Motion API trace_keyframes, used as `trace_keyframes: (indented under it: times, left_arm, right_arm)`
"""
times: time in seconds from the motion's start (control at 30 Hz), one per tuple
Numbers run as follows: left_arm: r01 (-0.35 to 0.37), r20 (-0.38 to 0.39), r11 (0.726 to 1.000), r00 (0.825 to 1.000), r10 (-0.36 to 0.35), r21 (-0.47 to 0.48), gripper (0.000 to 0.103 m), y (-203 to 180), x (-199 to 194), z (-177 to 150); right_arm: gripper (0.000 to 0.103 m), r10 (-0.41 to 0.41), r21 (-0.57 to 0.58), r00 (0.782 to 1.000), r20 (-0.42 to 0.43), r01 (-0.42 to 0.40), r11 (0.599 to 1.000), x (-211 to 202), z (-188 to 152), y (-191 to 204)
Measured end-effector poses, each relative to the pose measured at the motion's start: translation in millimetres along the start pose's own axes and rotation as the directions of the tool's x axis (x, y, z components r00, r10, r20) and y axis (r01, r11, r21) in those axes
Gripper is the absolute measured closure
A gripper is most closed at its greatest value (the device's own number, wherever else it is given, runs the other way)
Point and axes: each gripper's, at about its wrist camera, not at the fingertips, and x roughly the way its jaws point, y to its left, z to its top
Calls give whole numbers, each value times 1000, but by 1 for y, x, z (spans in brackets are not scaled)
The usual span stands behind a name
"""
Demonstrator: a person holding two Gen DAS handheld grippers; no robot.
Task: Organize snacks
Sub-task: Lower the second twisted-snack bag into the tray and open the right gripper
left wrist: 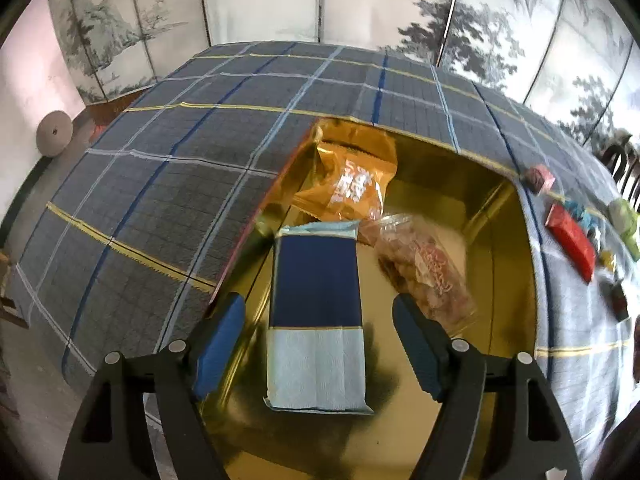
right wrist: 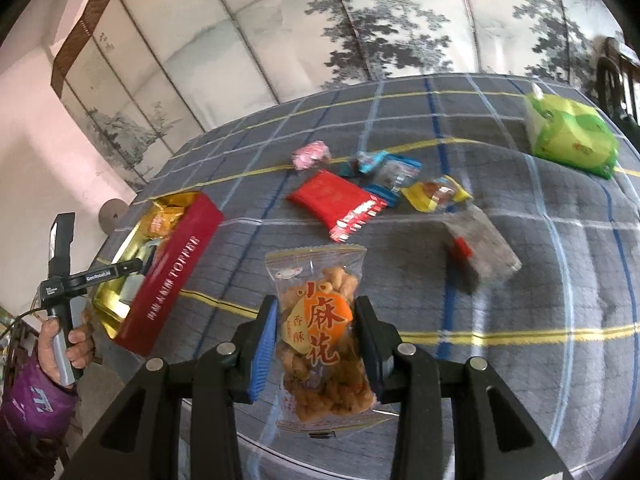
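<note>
A red box with a gold inside (left wrist: 500, 272) stands on the checked tablecloth; it also shows in the right wrist view (right wrist: 168, 276) at the left. In it lie a blue and pale blue packet (left wrist: 316, 312), an orange packet (left wrist: 352, 184) and a clear packet (left wrist: 428, 272). My left gripper (left wrist: 318, 344) is open over the box, its fingers apart on either side of the blue packet. My right gripper (right wrist: 316, 344) is shut on a clear bag of fried twists (right wrist: 320, 332) and holds it above the cloth.
Loose snacks lie on the cloth: a red packet (right wrist: 336, 200), a pink sweet (right wrist: 310, 154), blue packets (right wrist: 384, 172), a yellow packet (right wrist: 436, 192), a clear packet (right wrist: 480, 248) and a green tissue pack (right wrist: 568, 136). A painted screen stands behind the table.
</note>
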Motion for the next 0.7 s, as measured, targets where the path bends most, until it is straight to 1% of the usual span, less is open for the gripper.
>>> trace_keyframes:
  times: [0.07, 0.1, 0.13, 0.23, 0.33, 0.37, 0.4, 0.47, 0.5, 0.57, 0.6, 0.63, 0.7]
  left_arm:
    - [16, 4, 1000, 1000, -16, -14, 23, 2, -5, 0]
    - [34, 2, 999, 999, -34, -25, 17, 3, -8, 0]
    - [43, 2, 998, 999, -43, -34, 13, 4, -11, -1]
    - [53, 27, 998, 998, -51, -47, 5, 5, -24, -8]
    - [72, 34, 996, 997, -71, -52, 4, 5, -37, -16]
    - [90, 33, 994, 996, -88, -61, 4, 6, -41, -19]
    - [126, 19, 989, 992, -125, -81, 1, 7, -45, -23]
    - [187, -17, 976, 982, -190, -111, 1, 10, -48, -28]
    - [232, -6, 965, 972, -235, -123, 1, 12, -53, -33]
    - [256, 57, 959, 966, -250, -124, 1, 15, -65, -40]
    - [269, 82, 957, 962, -261, -108, 1, 16, -71, -44]
    - [281, 82, 955, 958, -274, -100, 1, 16, -73, -46]
    - [281, 78, 952, 959, -273, -119, 1, 20, -73, -49]
  right_arm:
    - [64, 18, -12, 1000, 2, -18, 1000, 2, 5, 10]
    - [64, 32, -28, 999, 2, -32, 999, 4, 9, 19]
    - [64, 42, -39, 999, 3, -42, 998, 5, 12, 26]
    - [64, 90, -84, 996, -2, -89, 992, 12, 22, 55]
    - [64, 139, -116, 990, -14, -139, 983, 22, 33, 81]
    - [64, 154, -123, 988, -19, -155, 980, 25, 36, 89]
    - [64, 176, -133, 984, -31, -179, 975, 33, 41, 100]
    - [64, 202, -145, 978, -48, -207, 968, 43, 47, 116]
    - [64, 220, -152, 973, -61, -227, 962, 52, 52, 128]
    - [64, 250, -153, 965, -81, -260, 953, 64, 59, 142]
    - [64, 272, -158, 958, -96, -284, 946, 74, 65, 154]
    - [64, 281, -165, 954, -105, -295, 941, 80, 68, 161]
    - [64, 302, -185, 943, -139, -324, 928, 98, 75, 180]
